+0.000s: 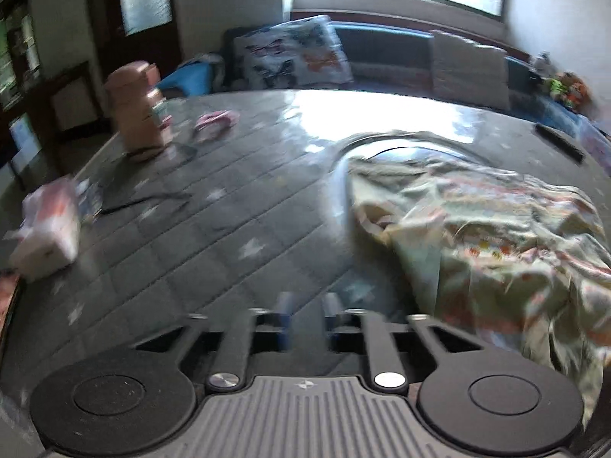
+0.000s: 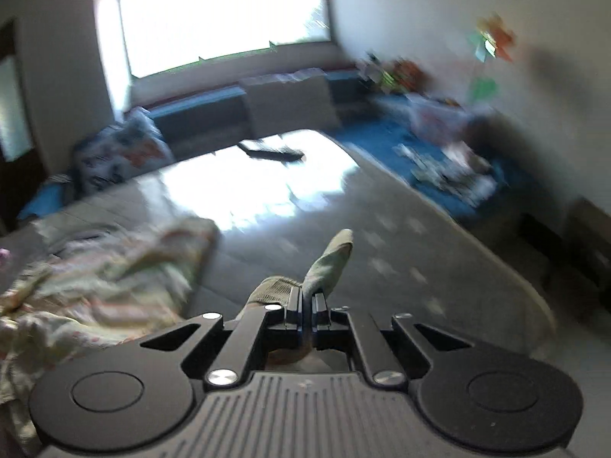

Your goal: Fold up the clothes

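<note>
1. The garment (image 1: 477,229), a pale green printed cloth, lies crumpled in a heap on the grey quilted mat (image 1: 229,198). Taking the garment as the landmark, everything else is placed from it.

2. One strip of the same green cloth, seemingly a corner or sleeve of the garment, is clamped in the right gripper (image 2: 307,301), whose jaws are pressed together on it. The cloth tip (image 2: 332,255) sticks out past the fingertips. The main heap (image 2: 95,278) lies to the left of that gripper.

3. The left gripper (image 1: 307,309) hangs over bare mat just left of the garment's near edge. Its jaws stand apart with nothing between them, and no cloth touches them.

4. The step in hand looks like drawing the garment out flat before folding. To do it well, the right gripper should probably keep its clamp firm and pull low across the mat, so the cloth slides open instead of bunching.

5. The left gripper would best take the opposite corner or hem, not a middle fold. Both views are blurred, so which edge lies nearest I cannot tell.

6. Farther from the garment: a dark flat object (image 2: 275,154) beyond it, a pink container (image 1: 137,110) and a white packet (image 1: 49,229) well to its left.
</note>
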`<state>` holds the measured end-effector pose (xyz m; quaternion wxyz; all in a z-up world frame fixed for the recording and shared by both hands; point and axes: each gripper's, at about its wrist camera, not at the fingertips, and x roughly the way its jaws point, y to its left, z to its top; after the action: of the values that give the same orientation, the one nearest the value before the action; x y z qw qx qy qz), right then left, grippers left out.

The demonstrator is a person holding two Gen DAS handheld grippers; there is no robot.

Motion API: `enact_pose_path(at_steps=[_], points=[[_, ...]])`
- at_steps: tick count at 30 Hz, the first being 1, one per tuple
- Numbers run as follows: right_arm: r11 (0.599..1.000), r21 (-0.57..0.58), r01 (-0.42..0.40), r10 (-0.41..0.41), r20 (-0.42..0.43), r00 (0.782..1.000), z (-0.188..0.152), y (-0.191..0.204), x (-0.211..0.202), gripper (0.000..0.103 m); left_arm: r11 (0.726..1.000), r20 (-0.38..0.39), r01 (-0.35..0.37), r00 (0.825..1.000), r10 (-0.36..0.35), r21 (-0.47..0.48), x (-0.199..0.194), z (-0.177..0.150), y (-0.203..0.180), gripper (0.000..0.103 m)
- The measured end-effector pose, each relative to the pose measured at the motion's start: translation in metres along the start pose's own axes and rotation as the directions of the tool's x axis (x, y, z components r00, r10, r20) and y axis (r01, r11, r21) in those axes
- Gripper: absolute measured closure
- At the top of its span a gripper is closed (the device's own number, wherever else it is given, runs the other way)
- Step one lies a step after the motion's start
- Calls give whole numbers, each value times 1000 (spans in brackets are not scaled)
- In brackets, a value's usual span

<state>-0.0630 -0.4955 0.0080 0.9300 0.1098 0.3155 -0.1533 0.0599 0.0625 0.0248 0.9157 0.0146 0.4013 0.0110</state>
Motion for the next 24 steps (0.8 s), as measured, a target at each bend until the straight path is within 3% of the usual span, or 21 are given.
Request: enact_pose_path(at_steps=[2,7,11,15,20,21,22,24], points=[[999,15,50,-50,-18,999,-6,-12,0,93,999,18,7,1000,-8,51,5,7,-18,52],[992,-3,124,-124,28,992,2,-14,-8,88,987,29,79,996,-84,139,24,26,-63,52],[996,-30,78,-77,46,996,15,-1,3,79,972,17,117,992,-123,204,48,42,-89,52],[995,-94,-22,23,13,1000,21,30,29,77,959,-5,77,997,-79,271,83,50,-106,54],[974,-177,-140,136,-37,990,26,75,61,72,962,-38,71,997,-64,262,117,56,-102,69],[968,-193,-159,153,-46,987,26,84,67,72,963,-30,59,998,-53,263,117,56,-100,85],[962,-209,-177,169,-57,984,27,92,73,69,964,-22,47,999,-43,262,117,56,-98,92],[949,-237,-206,193,-80,978,27,105,83,66,973,-6,28,1000,-27,227,114,56,-85,97]])
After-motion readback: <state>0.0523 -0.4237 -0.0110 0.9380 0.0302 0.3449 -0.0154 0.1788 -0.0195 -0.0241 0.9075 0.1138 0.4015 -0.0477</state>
